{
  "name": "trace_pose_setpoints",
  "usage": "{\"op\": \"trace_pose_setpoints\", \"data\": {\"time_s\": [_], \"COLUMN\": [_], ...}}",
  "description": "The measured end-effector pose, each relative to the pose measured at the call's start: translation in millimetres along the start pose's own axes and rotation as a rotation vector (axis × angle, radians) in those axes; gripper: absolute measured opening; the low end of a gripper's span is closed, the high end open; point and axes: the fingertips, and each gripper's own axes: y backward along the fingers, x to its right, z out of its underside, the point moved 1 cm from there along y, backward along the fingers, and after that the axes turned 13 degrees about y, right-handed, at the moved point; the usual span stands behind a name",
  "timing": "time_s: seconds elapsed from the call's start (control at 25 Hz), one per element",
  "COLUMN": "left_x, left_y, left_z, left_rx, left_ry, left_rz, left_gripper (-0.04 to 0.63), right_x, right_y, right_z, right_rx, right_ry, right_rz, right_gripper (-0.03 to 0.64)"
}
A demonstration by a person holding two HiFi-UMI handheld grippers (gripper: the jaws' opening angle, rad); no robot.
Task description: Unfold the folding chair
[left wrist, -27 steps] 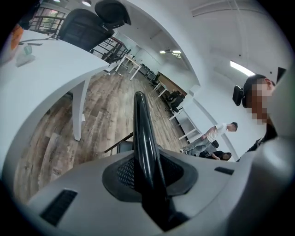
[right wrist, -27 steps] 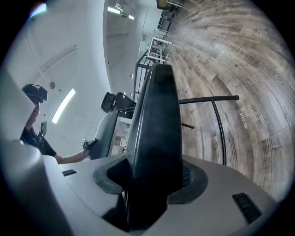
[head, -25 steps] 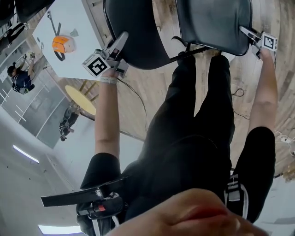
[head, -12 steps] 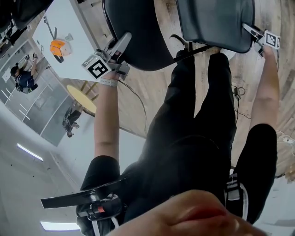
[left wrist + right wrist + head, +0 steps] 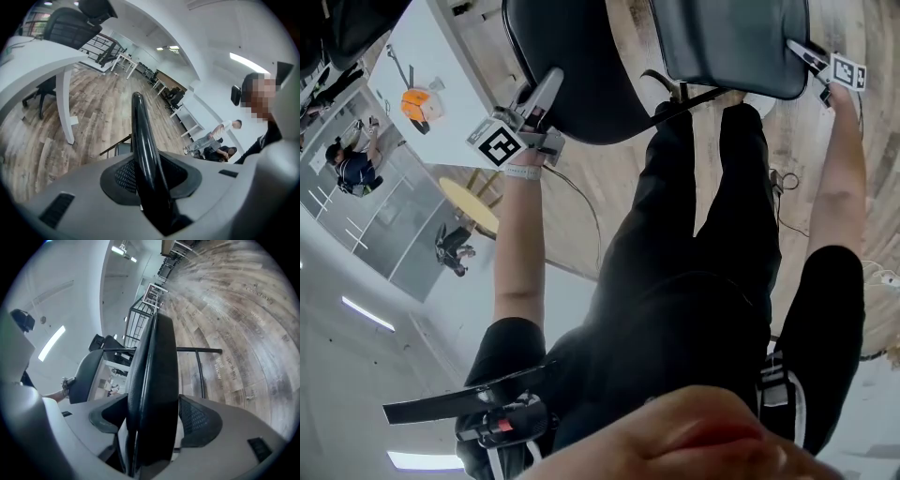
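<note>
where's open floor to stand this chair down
Bare wood floor spreads open beside the seat in the right gripper view, and another stretch runs between the backrest and the white table leg. It is crowded at the person's legs, which stand close by both chair parts.

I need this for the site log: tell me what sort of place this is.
Most likely an open-plan office: a white desk, a black office chair behind it, and a wood-plank floor lit by a strip light.
</note>
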Motion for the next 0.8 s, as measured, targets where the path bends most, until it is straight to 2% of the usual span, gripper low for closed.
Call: {"op": "trace_pose_setpoints", "data": {"time_s": [0.04, 0.12, 0.28, 0.44, 0.52, 0.64, 0.8], "left_x": [0, 0, -3, 9, 23, 55, 110], "left_y": [1, 5, 15, 44, 60, 80, 99], "left_z": [0, 2, 0, -21, -27, -27, -10], "left_rx": [-0.004, -0.015, -0.012, 0.076, 0.116, 0.157, 0.189], "left_ry": [-0.041, -0.131, -0.221, -0.338, -0.4, -0.447, -0.454], "left_rz": [-0.008, -0.029, -0.08, -0.149, -0.172, -0.147, -0.047], "left_gripper": [0.094, 0.134, 0.178, 0.183, 0.183, 0.183, 0.183], "right_x": [1, -1, 1, 2, -11, -62, -157], "right_y": [2, 5, 18, 46, 61, 73, 85], "right_z": [0, -1, -11, -32, -40, -56, -67], "right_rx": [-0.012, -0.035, -0.049, 0.027, 0.047, 0.07, 0.105], "right_ry": [0.013, 0.043, 0.108, 0.185, 0.229, 0.313, 0.404], "right_rz": [0.031, 0.068, 0.158, 0.352, 0.418, 0.43, 0.342], "right_gripper": [0.327, 0.336, 0.336, 0.336, 0.336, 0.334, 0.334]}}
